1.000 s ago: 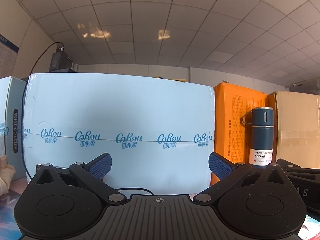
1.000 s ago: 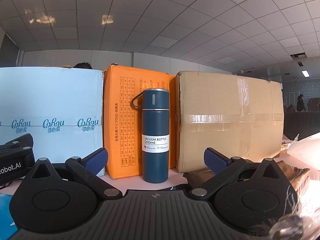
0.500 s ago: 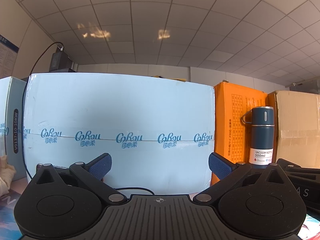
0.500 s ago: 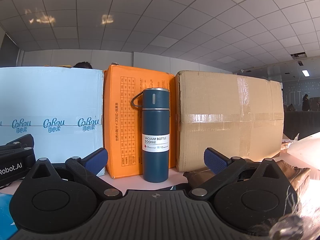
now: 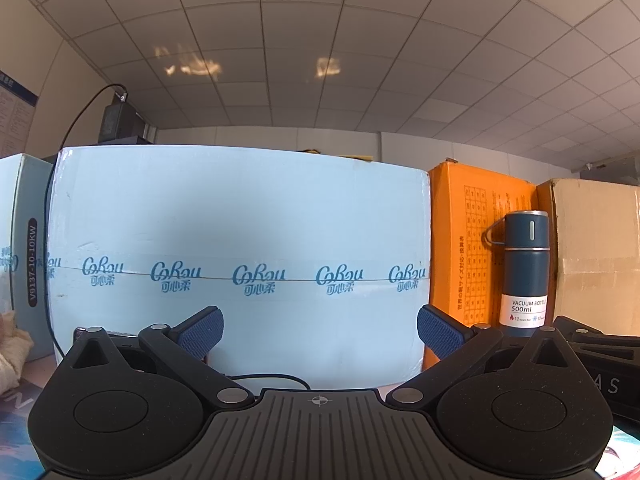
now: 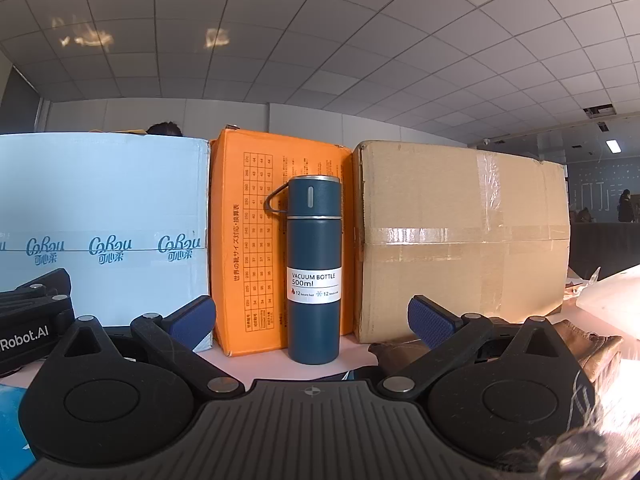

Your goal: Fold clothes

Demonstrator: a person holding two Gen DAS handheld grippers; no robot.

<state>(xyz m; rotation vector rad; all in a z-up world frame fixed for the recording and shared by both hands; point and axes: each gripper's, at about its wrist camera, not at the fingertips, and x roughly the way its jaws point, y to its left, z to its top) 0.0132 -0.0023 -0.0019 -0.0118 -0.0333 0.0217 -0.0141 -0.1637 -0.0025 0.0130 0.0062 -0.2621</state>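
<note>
My left gripper (image 5: 320, 330) stands open, level, with nothing between its blue pads; it faces a light blue box (image 5: 240, 260). My right gripper (image 6: 312, 320) is open too and holds nothing; it faces a dark blue vacuum bottle (image 6: 314, 268) standing upright on the pink tabletop (image 6: 256, 364). A brown garment (image 6: 596, 354) lies crumpled low at the right behind the right finger. A cream cloth (image 5: 12, 354) shows at the left edge of the left wrist view. Most of the table surface is hidden below both gripper bodies.
A row of boxes walls the back: the light blue box, an orange box (image 6: 256, 240) and a taped cardboard box (image 6: 464, 236). The left gripper's body (image 6: 32, 320) shows at the left. A black cable (image 5: 272, 378) runs along the table. White plastic (image 6: 612, 292) lies far right.
</note>
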